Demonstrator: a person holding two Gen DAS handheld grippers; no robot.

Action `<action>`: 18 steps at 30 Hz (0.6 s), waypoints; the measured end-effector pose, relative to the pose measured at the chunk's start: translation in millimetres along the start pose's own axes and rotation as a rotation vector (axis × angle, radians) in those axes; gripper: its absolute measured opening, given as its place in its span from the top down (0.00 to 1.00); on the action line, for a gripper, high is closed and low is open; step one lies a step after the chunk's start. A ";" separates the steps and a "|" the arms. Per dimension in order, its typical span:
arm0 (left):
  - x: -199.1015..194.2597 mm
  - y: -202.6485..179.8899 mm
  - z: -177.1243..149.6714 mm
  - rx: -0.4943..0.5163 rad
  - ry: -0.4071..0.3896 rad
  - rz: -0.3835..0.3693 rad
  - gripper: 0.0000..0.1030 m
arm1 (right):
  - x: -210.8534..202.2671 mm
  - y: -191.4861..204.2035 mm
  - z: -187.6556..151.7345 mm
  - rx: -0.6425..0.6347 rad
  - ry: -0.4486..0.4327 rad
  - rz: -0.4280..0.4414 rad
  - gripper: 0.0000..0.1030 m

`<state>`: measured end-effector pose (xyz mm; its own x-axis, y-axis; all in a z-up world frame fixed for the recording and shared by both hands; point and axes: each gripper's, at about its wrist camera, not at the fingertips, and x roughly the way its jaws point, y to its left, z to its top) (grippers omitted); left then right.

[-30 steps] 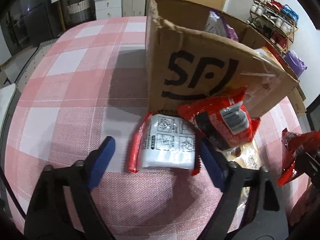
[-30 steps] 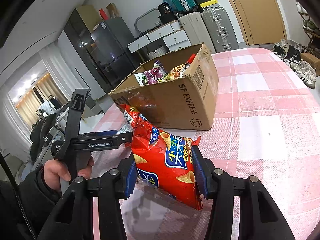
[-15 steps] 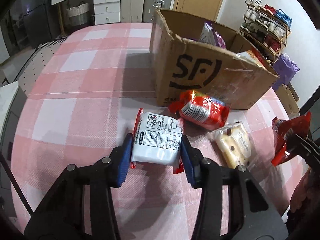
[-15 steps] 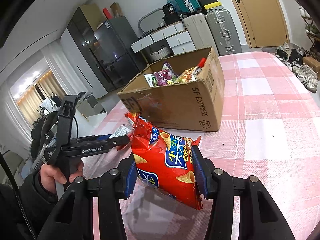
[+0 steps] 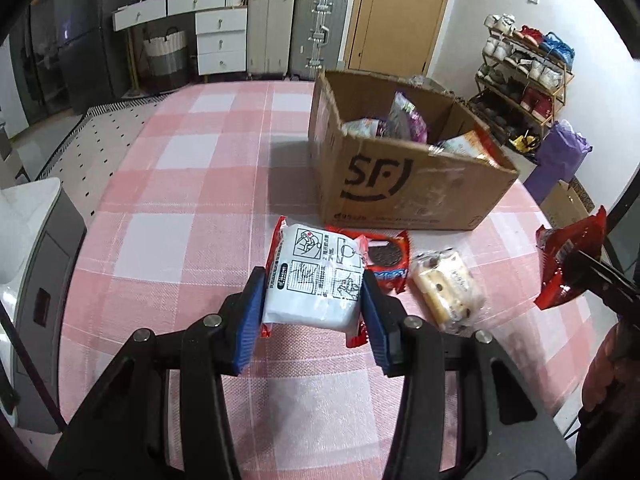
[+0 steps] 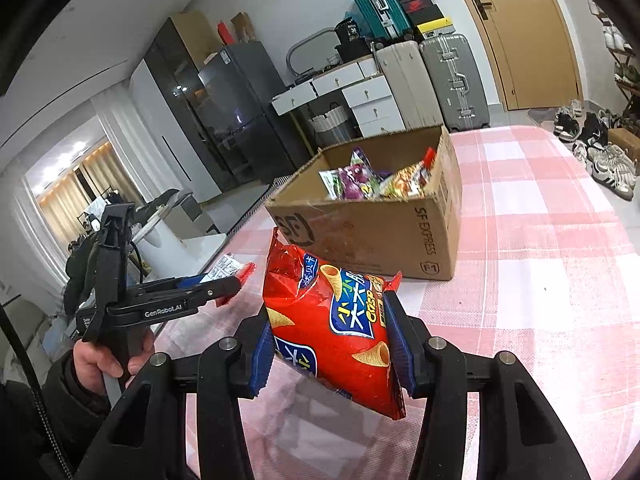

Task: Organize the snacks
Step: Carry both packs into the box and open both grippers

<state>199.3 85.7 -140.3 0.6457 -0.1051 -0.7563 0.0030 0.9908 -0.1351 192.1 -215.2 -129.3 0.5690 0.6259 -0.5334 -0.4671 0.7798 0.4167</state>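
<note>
L gripper pinching flat white packet, R gripper crinkly crisp bag

Background's pretty cluttered: two suitcases by the wooden door, white drawers left of them, shoe rack far right, dark fridge.

Both rigs match: left gripper and right gripper have black plastic linkages, silver pivot screws, ribbed blue pads; "GenRobot.AI" printed in white on left body, bare-skinned hand, dark sleeve.
</note>
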 end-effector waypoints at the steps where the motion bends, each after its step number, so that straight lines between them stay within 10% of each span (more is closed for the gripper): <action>1: -5.3 -0.5 1.6 0.002 -0.008 -0.004 0.58 | -1.8 2.4 1.7 -0.008 -0.003 -0.002 0.52; 18: -55.3 -38.2 73.1 0.066 -0.091 -0.089 0.58 | -31.1 12.7 75.0 -0.043 -0.151 -0.018 0.52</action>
<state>219.3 59.9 -46.6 0.7070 -0.1874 -0.6819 0.1114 0.9817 -0.1543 219.2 -223.9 -52.2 0.6711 0.6092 -0.4225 -0.4829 0.7916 0.3745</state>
